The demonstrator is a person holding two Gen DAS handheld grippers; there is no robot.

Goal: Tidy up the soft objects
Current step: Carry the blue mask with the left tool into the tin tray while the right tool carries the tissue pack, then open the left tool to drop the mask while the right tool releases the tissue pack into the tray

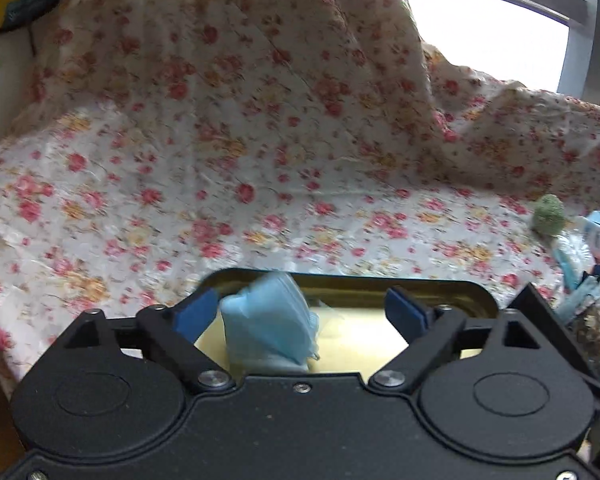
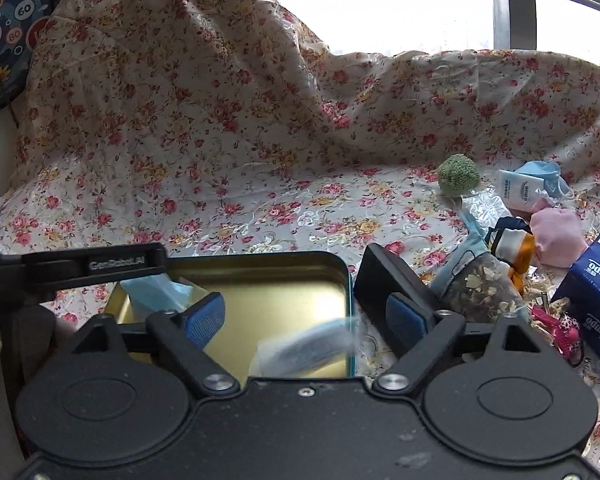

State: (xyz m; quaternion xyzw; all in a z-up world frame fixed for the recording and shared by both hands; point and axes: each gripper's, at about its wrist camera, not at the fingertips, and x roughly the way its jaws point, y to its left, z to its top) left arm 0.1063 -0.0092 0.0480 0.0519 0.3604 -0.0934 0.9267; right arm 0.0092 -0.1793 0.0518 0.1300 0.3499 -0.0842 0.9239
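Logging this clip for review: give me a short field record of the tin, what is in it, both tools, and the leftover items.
surface: floral cloth
container: open tin, gold inside
in tin: blue face masks; a blurred packet at its right edge
left tool: open, above the masks, not pressing them
right tool: open, above the packet
still outside: green pom-pom, pink cloth, tissue packs

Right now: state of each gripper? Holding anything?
Left gripper: open; blue face masks sit between the fingers in the tin, not pinched.
Right gripper: open; a blurred packet lies below, ungripped.
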